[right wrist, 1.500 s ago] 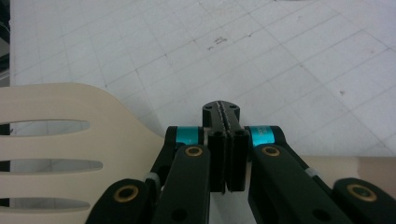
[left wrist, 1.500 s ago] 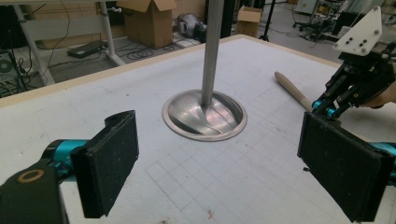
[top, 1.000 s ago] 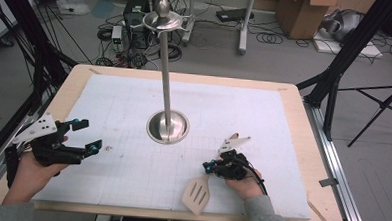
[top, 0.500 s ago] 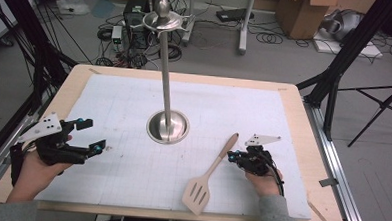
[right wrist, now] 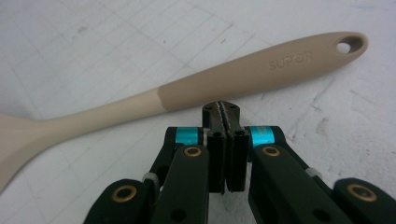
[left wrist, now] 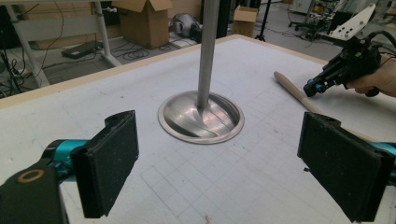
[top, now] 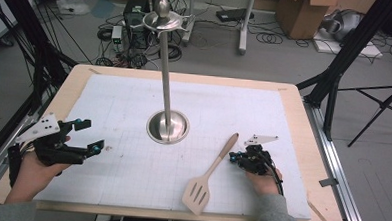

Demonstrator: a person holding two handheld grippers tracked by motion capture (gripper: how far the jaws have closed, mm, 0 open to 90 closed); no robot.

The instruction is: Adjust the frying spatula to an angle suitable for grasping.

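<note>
Item 1, spatula (top: 211, 173): tan, slotted blade at the tabletop's near edge, handle running away toward the right, hanging hole at the far tip; lies flat, unheld.

Item 2, right gripper (top: 238, 157): near right, jaws pressed together on nothing, tips just beside the handle, whether touching cannot be told.

Item 3, left gripper (top: 89, 135): near left edge, jaws wide apart, empty, aimed at the stand.

Item 4, stand (top: 168, 127): steel dish base mid-table, upright pole, hook ring on top.

Handling note: likely step is pickup. Open the right jaws first, straddle the darker handle section squarely, then clamp; pushing with closed tips would only slide it.
</note>
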